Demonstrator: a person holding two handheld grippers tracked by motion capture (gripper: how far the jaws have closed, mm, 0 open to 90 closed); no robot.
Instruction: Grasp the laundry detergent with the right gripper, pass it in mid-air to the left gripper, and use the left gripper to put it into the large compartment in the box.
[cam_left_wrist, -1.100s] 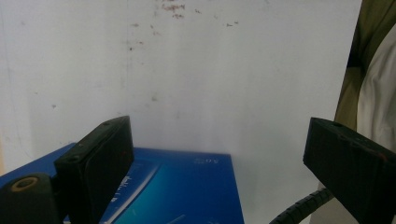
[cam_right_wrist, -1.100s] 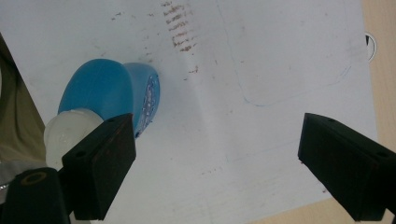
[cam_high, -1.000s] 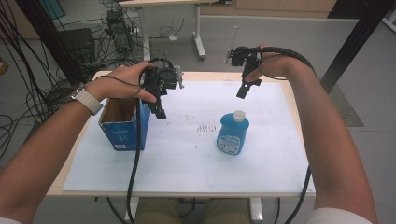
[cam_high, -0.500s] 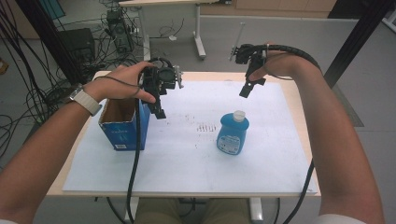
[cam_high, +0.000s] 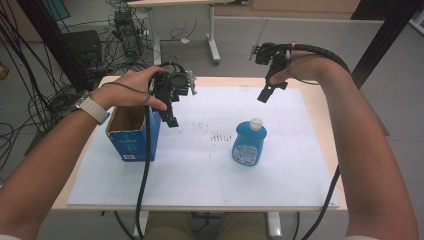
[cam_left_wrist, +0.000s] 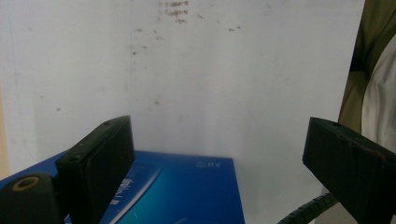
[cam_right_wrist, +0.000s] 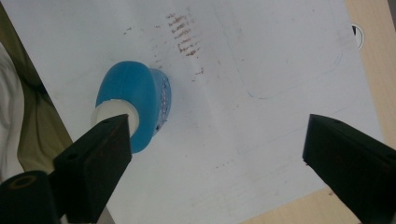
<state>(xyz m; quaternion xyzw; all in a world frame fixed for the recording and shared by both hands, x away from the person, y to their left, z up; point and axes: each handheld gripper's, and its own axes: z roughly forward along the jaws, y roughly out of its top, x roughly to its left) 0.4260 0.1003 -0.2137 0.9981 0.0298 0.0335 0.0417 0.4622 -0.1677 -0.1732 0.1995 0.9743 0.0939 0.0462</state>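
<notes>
From the high view I am seeing the right gripper (cam_high: 265, 94) hanging in the air over the far right part of the surface (cam_high: 300, 165), jaws spread and holding nothing; they have just been opening, with nothing between them. The bottle (cam_high: 249, 142) is standing upright on the white sheet, nearer to me and slightly left of that gripper, well apart from it and lower, its long axis running straight up to the white cap. The left gripper (cam_high: 170, 117) is hovering just beside the open box (cam_high: 131, 136), at its right top edge, jaws wide and empty; it is sitting farther from the bottle than the right one, so I am judging the right gripper the one to go for it, coming down and toward me. In the left gripper view I am looking between two wide-set jaws at the blue box (cam_left_wrist: 187, 191) below and bare white sheet beyond. In the right gripper view the jaws are standing wide with nothing between them, and the bottle (cam_right_wrist: 140, 100) is lying off to the left, its cap partly behind the left jaw rather than centred in the gap, so I would need to shift that way before closing.
</notes>
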